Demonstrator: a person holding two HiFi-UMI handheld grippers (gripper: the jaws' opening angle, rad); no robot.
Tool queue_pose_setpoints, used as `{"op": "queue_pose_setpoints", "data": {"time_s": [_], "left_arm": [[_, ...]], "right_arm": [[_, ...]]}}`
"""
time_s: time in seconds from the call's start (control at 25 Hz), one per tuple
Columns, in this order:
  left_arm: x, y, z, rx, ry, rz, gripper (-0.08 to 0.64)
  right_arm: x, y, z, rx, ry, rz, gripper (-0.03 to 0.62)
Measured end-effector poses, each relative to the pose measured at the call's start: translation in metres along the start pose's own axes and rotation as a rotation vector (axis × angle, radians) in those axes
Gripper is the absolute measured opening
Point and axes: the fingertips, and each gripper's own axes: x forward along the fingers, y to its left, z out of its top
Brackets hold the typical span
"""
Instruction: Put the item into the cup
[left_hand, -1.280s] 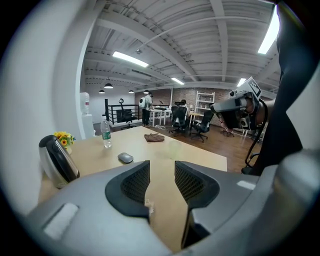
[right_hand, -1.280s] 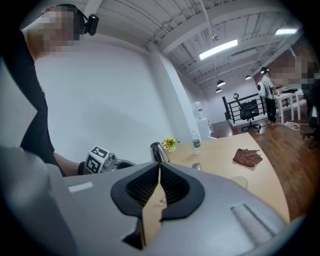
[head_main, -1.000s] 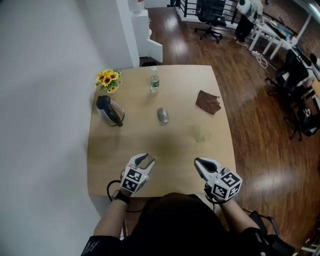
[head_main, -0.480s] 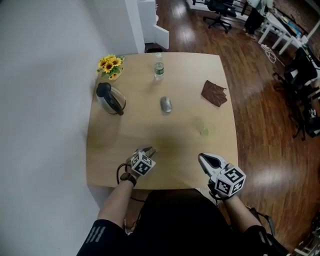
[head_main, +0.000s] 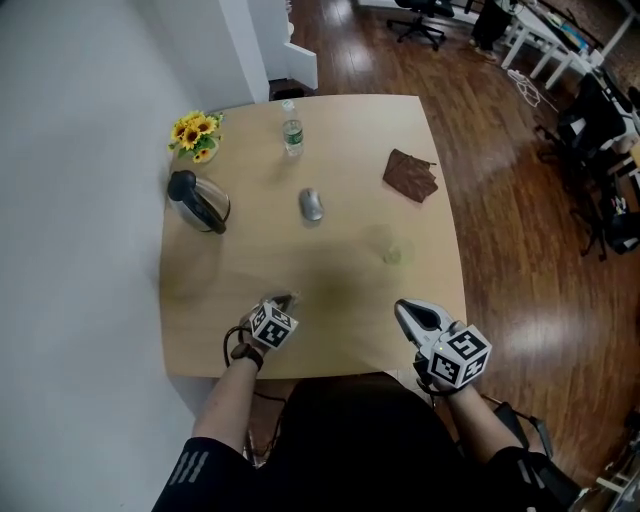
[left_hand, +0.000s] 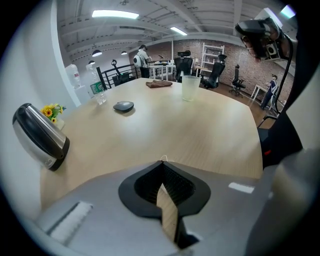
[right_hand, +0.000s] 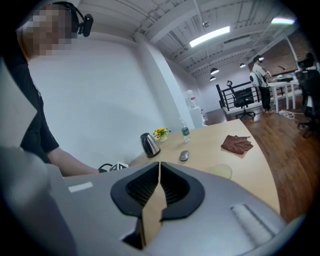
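Bottom of the frame, at the table's (head_main: 200, 330) near edge: left gripper (head_main: 283, 300) and right gripper (head_main: 405, 312), both jaws pinched together, nothing in them. Cup (head_main: 394, 254) sits right of centre, mouse (head_main: 311, 205) just above centre, well apart.

My head view looks steeply down over the whole table (head_main: 330, 280); both gripper views sit low, facing across it, sharing the kettle (left_hand: 40, 136).

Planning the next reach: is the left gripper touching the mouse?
Apart. Head view: the left gripper sits at the near table edge; the mouse lies far beyond, bare wood between.
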Motion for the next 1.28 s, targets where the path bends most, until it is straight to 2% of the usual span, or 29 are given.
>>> {"op": "queue_pose_setpoints", "data": {"time_s": [0.16,0.36,0.48,0.64,0.88,1.16,1.28], "left_arm": [[-0.015,0.007,0.037,0.004,-0.088,0.038,-0.006],[-0.035,0.020,0.115,-0.010,-0.255,0.080,-0.006],[-0.038,0.010,0.171,0.022,-0.329,0.058,-0.006],[-0.026,-0.016,0.237,0.089,-0.380,0.011,-0.006],[0.014,-0.062,0.292,0.171,-0.367,-0.085,-0.006],[0.051,-0.106,0.311,0.232,-0.328,-0.146,-0.006],[0.069,-0.118,0.305,0.269,-0.269,-0.163,-0.006]], "right_arm": [[-0.010,-0.013,0.004,0.008,-0.024,-0.013,0.017],[-0.023,-0.027,0.004,0.032,-0.042,-0.036,0.018],[-0.033,-0.036,0.001,0.045,-0.054,-0.047,0.018],[-0.049,-0.050,-0.003,0.066,-0.069,-0.070,0.018],[-0.072,-0.072,-0.009,0.105,-0.091,-0.118,0.018],[-0.099,-0.093,-0.026,0.150,-0.095,-0.167,0.018],[-0.104,-0.098,-0.031,0.159,-0.094,-0.178,0.017]]}}
